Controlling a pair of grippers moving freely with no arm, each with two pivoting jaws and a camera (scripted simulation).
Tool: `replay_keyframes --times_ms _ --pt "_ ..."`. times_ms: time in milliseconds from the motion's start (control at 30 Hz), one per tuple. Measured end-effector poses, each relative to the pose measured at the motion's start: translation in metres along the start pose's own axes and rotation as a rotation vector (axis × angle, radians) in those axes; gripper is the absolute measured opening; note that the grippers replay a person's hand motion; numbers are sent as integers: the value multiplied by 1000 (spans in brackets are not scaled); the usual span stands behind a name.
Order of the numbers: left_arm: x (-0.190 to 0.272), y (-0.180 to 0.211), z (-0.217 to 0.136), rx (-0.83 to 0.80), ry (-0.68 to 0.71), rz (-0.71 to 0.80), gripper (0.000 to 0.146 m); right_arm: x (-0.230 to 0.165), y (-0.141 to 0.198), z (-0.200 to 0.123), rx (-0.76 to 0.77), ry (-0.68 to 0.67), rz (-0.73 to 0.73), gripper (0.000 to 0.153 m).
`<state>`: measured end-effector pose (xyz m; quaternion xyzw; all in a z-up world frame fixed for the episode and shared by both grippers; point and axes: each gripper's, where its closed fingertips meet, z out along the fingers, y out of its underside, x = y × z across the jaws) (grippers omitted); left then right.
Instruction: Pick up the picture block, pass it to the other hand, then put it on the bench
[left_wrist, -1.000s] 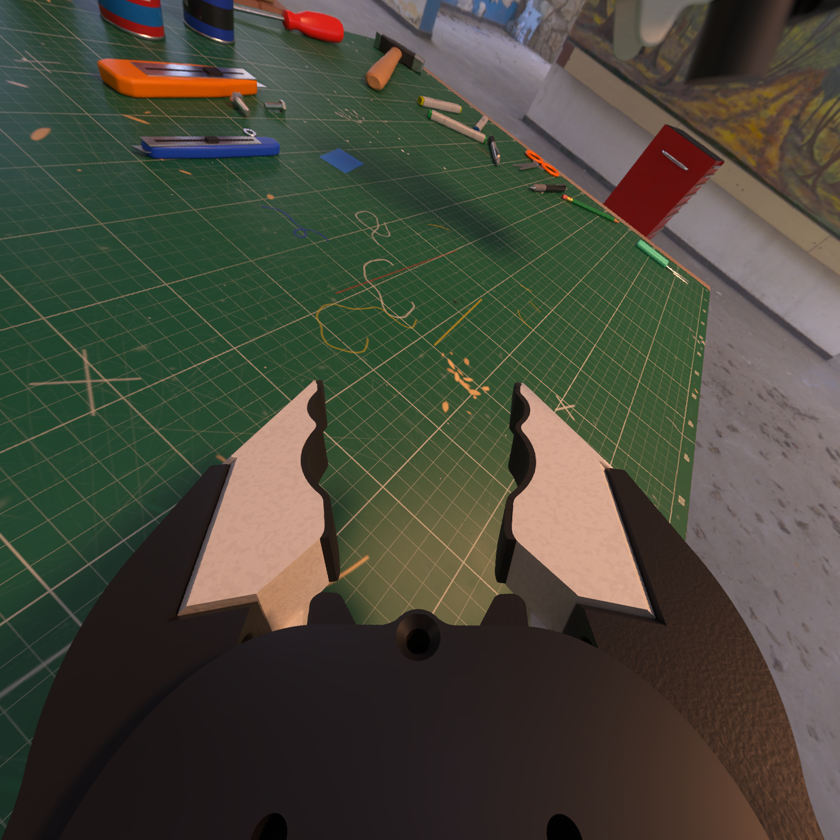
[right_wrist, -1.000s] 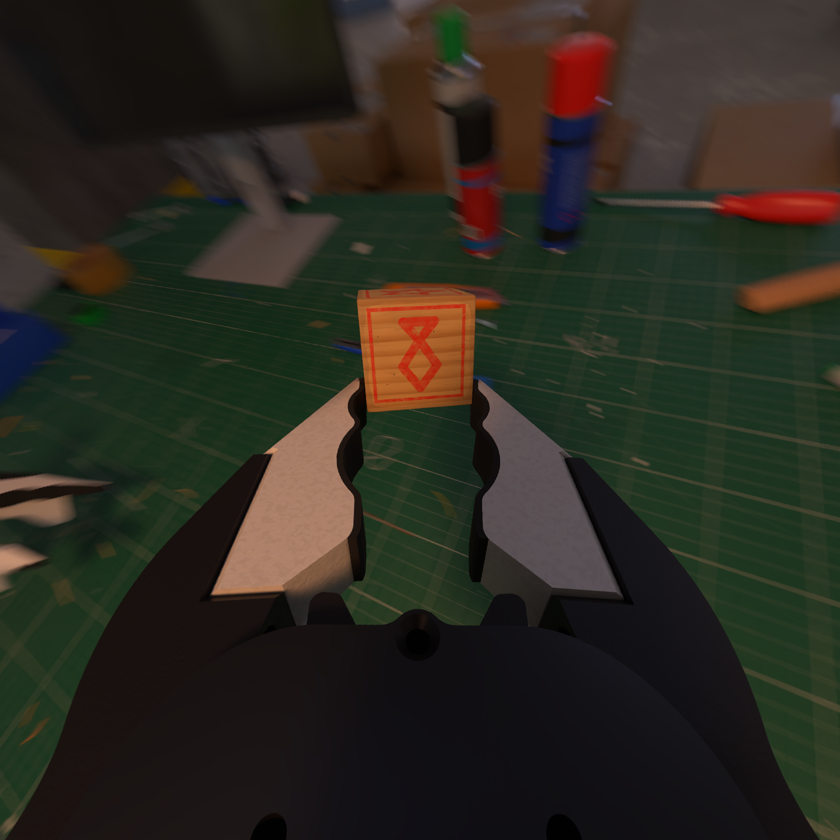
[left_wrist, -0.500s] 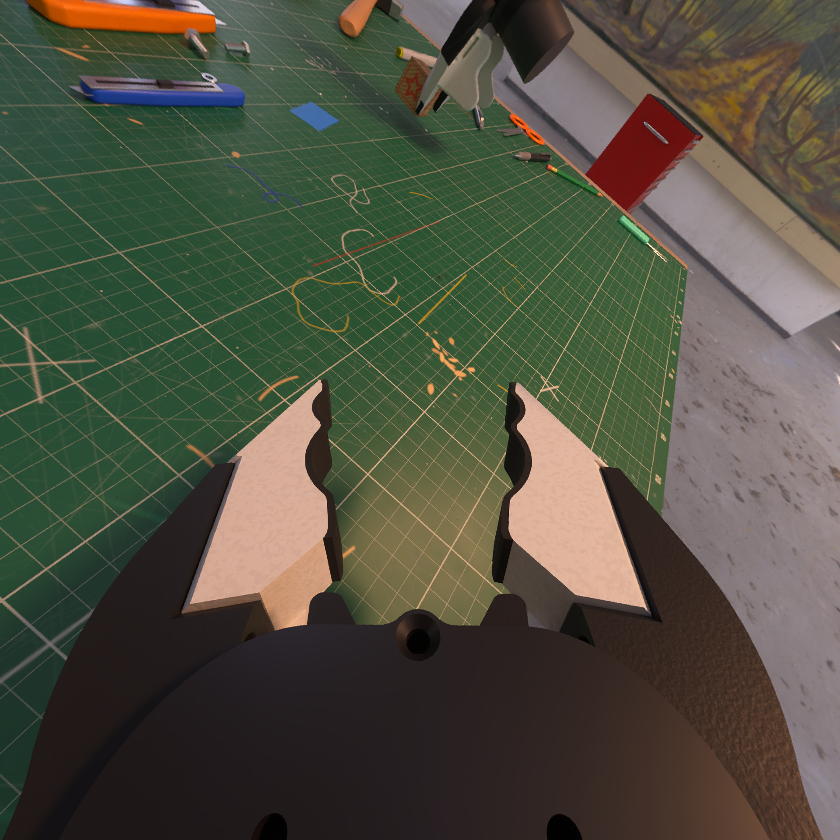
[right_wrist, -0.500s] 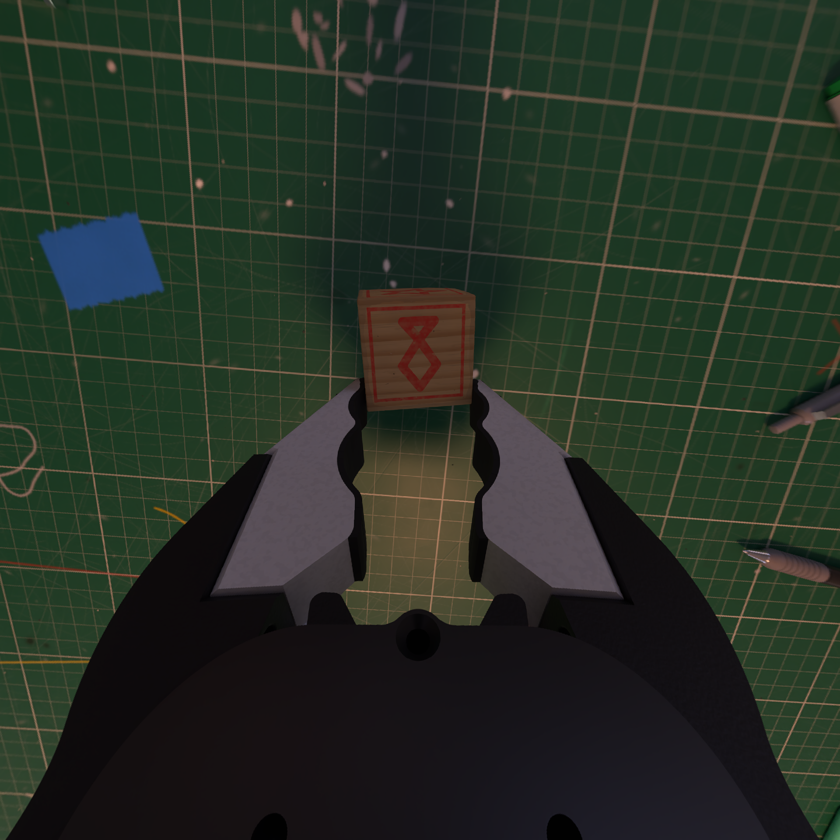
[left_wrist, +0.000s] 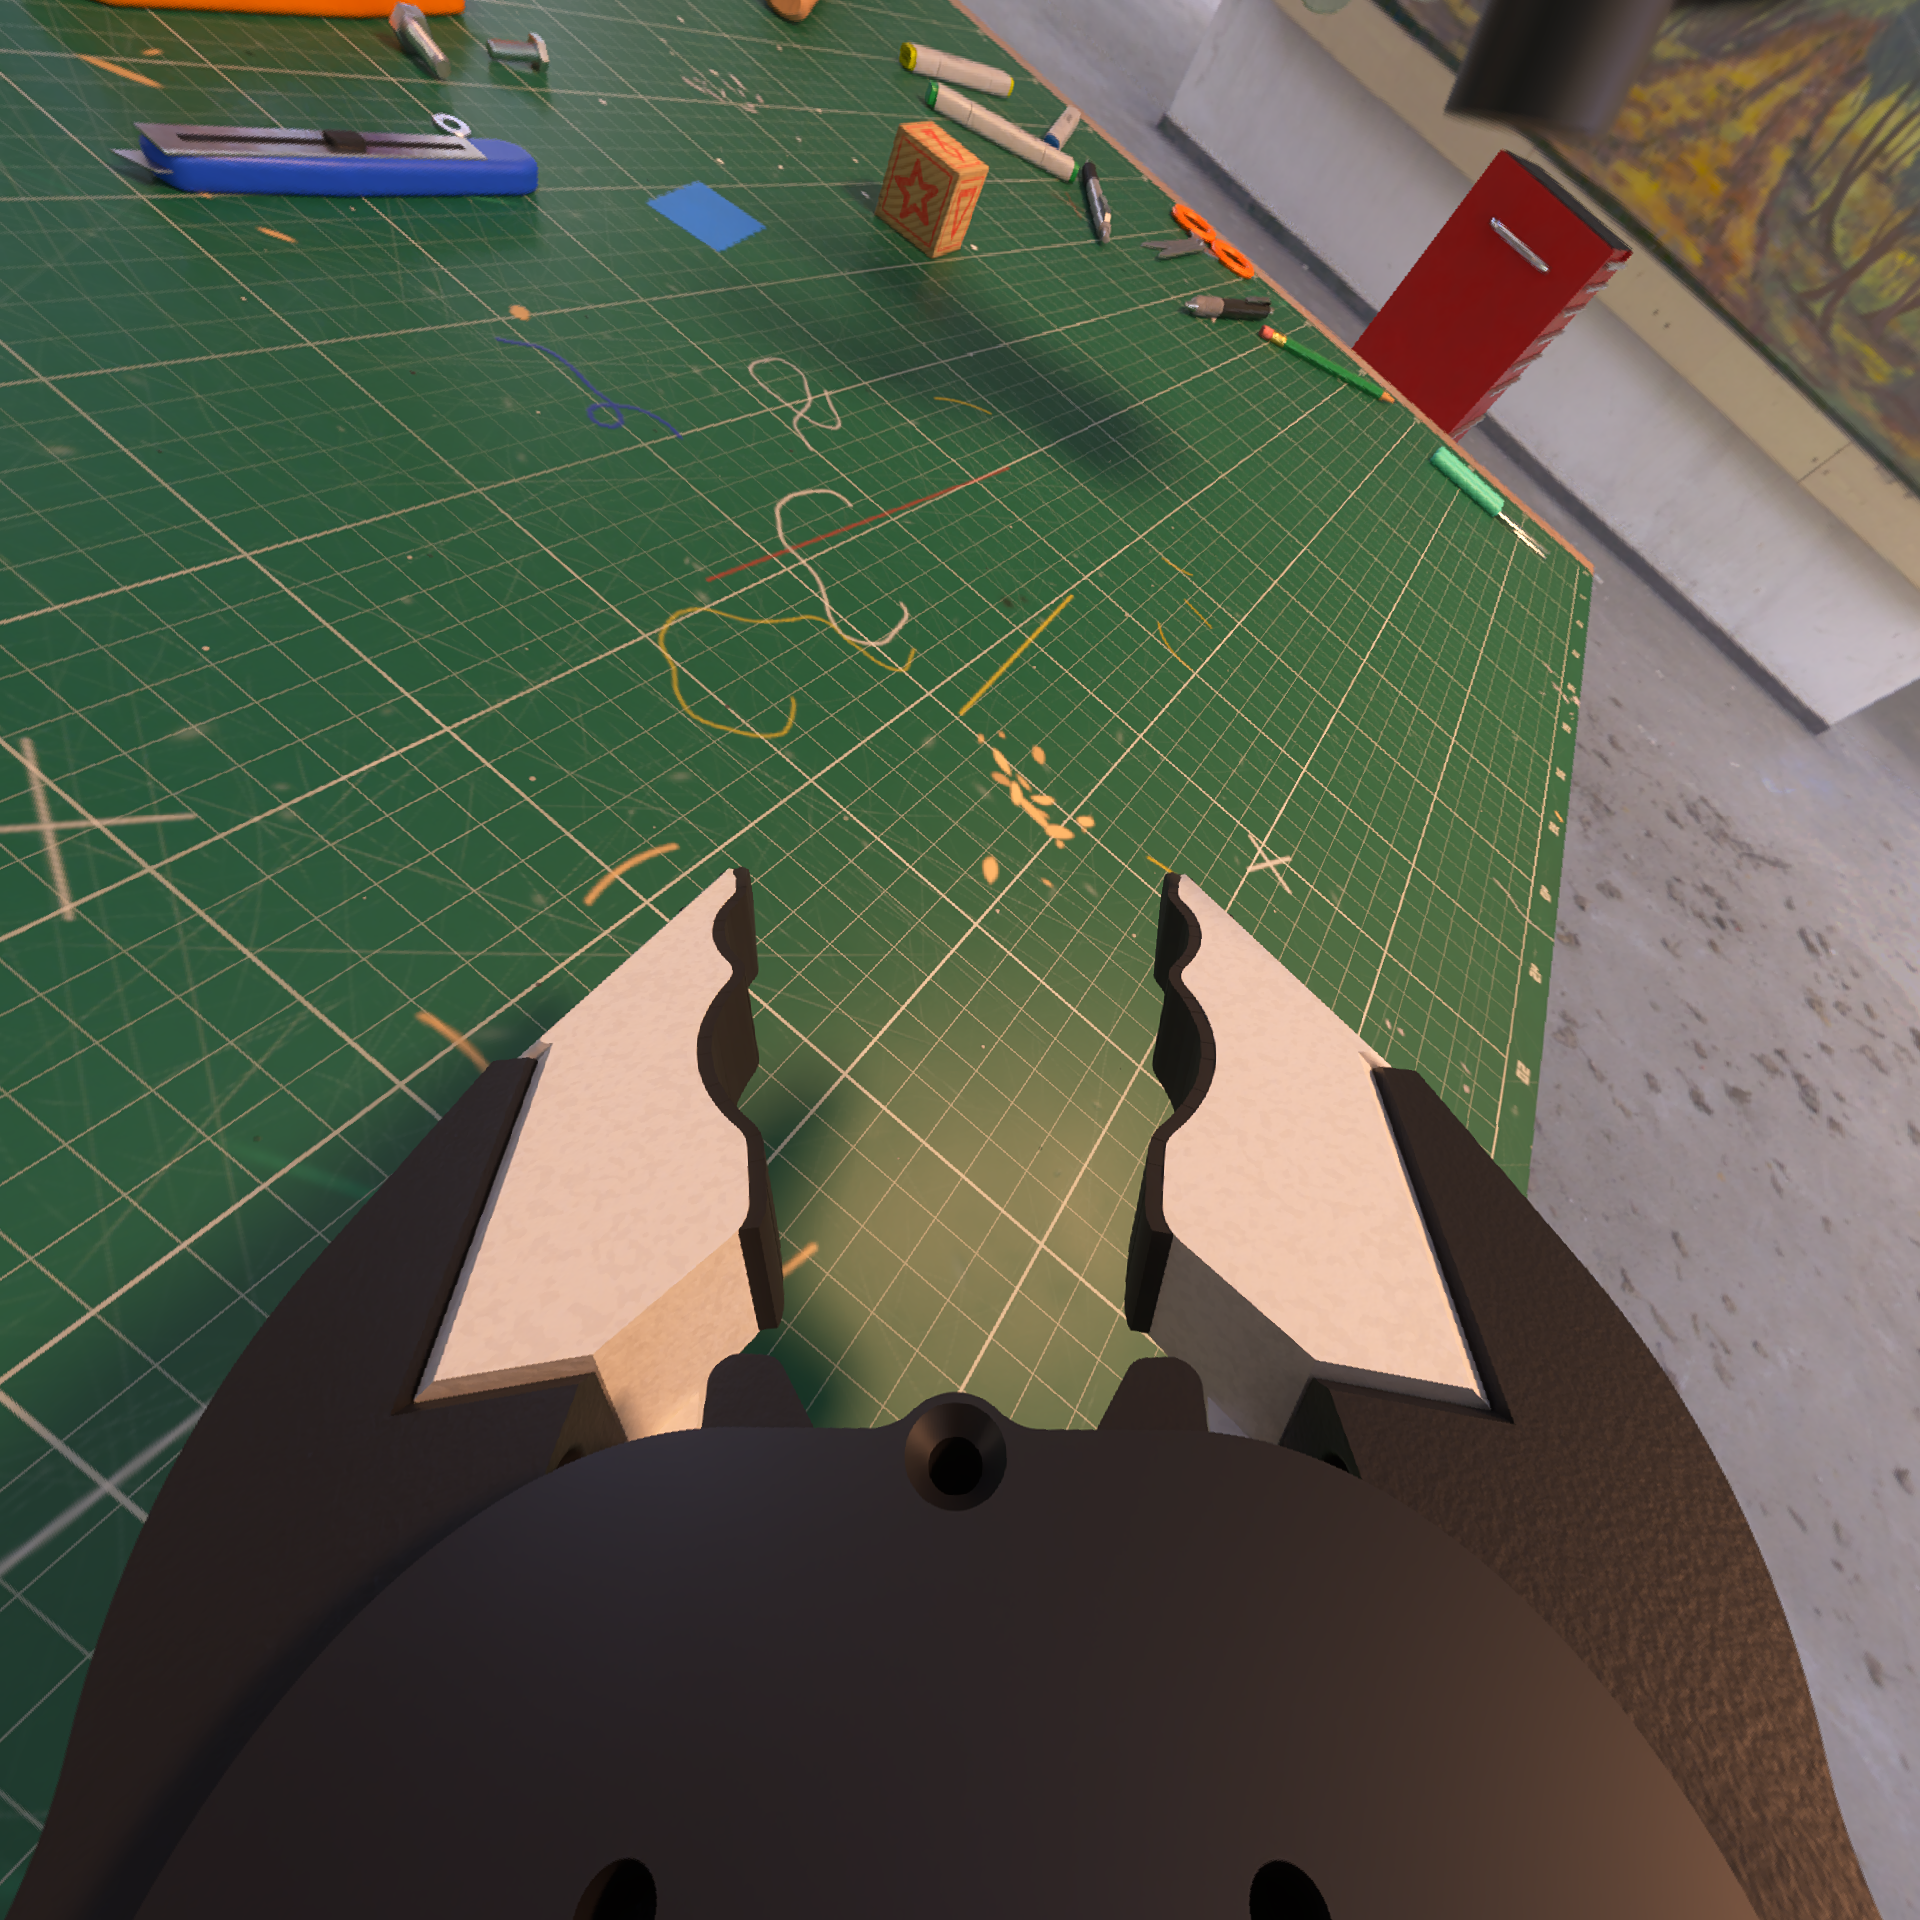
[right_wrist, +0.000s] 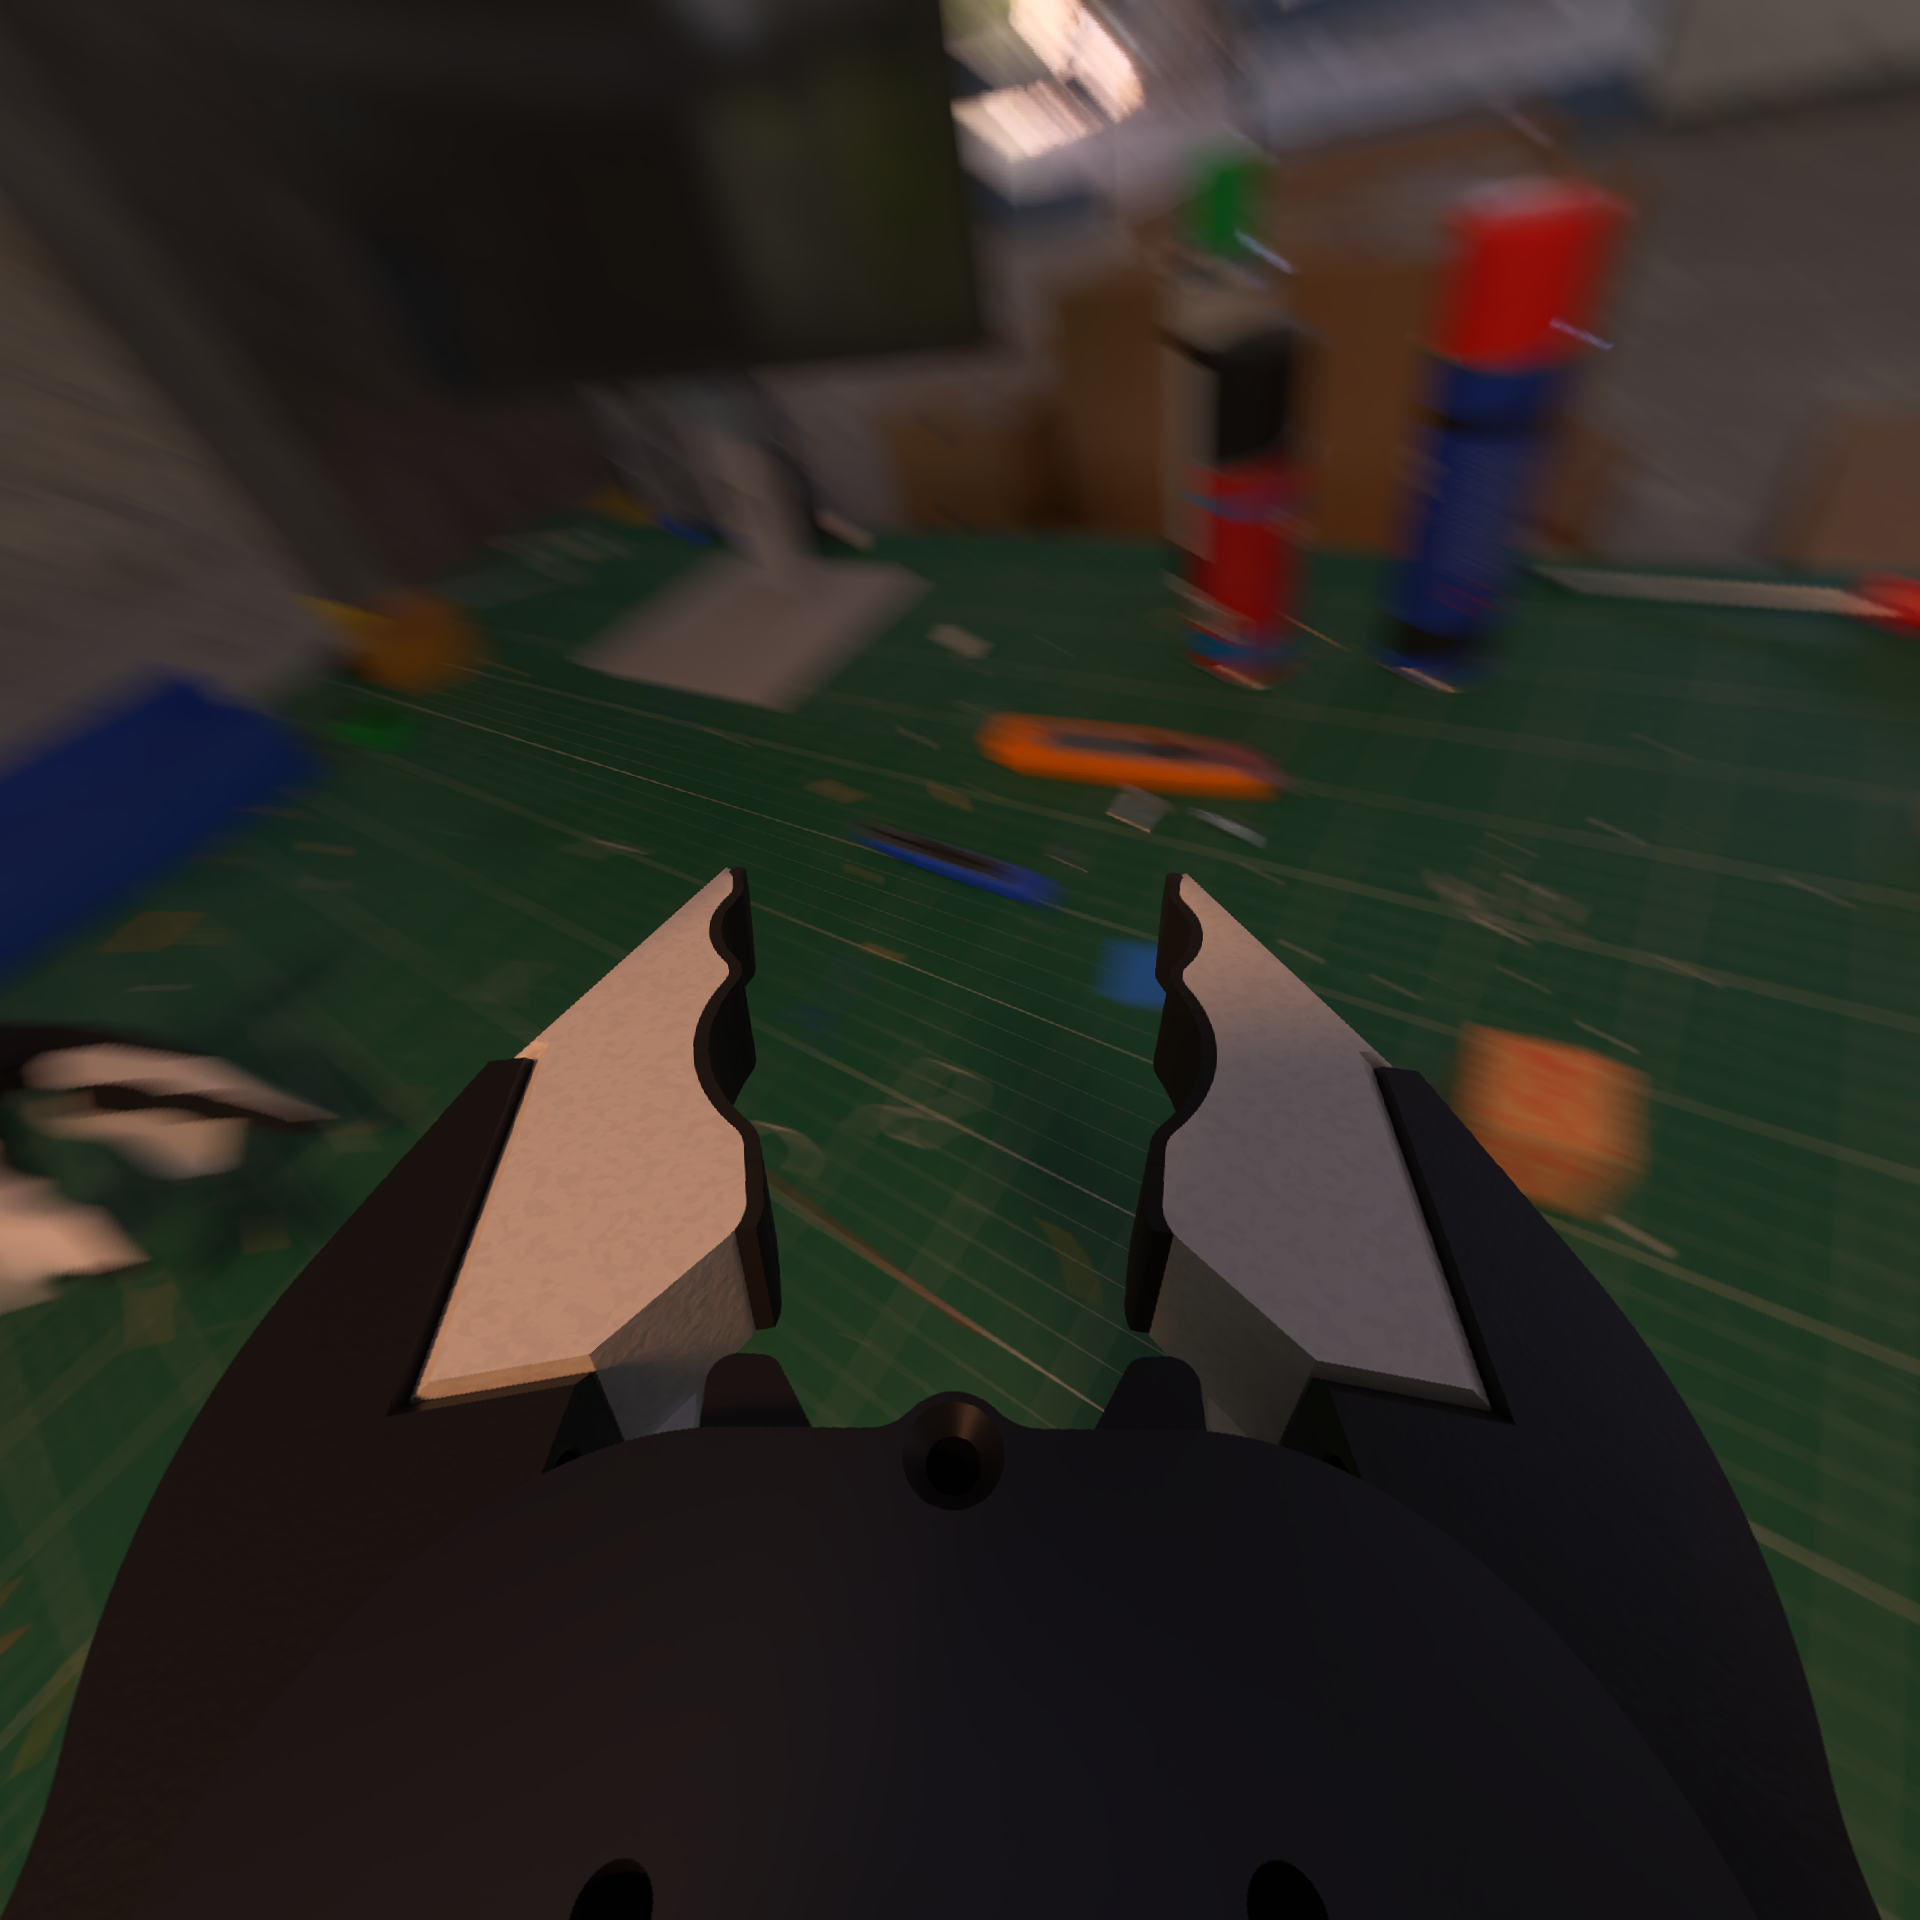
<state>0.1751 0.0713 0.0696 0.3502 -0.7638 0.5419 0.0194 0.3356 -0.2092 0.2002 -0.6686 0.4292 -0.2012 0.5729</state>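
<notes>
From my left wrist view, the left claw (left_wrist: 954, 883) hangs over the green tabletop (left_wrist: 312, 727) with its fingers spread wide and nothing between them; I judge it is parked there, ready to take a handover. The picture block (left_wrist: 928, 187) lies far ahead of this claw and about in line with it, tipped on an edge or not yet settled on the mat, just short of the white markers (left_wrist: 997, 130) and right of the blue paper square (left_wrist: 707, 215). The blue utility knife (left_wrist: 332, 161) lies ahead and well to the left. No fingers touch the block here. In my right wrist view the picture is heavily smeared, so I hedge: the right claw (right_wrist: 954, 883) is wide apart and empty, and the orange-brown blur low to the right of its right finger is probably the picture block (right_wrist: 1548, 1117), clear of the claw. To my eye the block is loose on the tabletop, with neither claw holding it, so the pickup needs doing.
</notes>
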Motion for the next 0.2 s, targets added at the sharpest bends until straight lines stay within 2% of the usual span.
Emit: replay_keyframes --times_ms 33,100,200 --pt "0 0 1 -3 -1 2 78 -39 0 -3 102 -144 0 78" --pt "0 1 2 -9 -11 11 78 -105 20 -6 203 -360 32 78" --pt "-2 2 2 -16 -38 31 77 -167 73 7 161 -490 23 78"
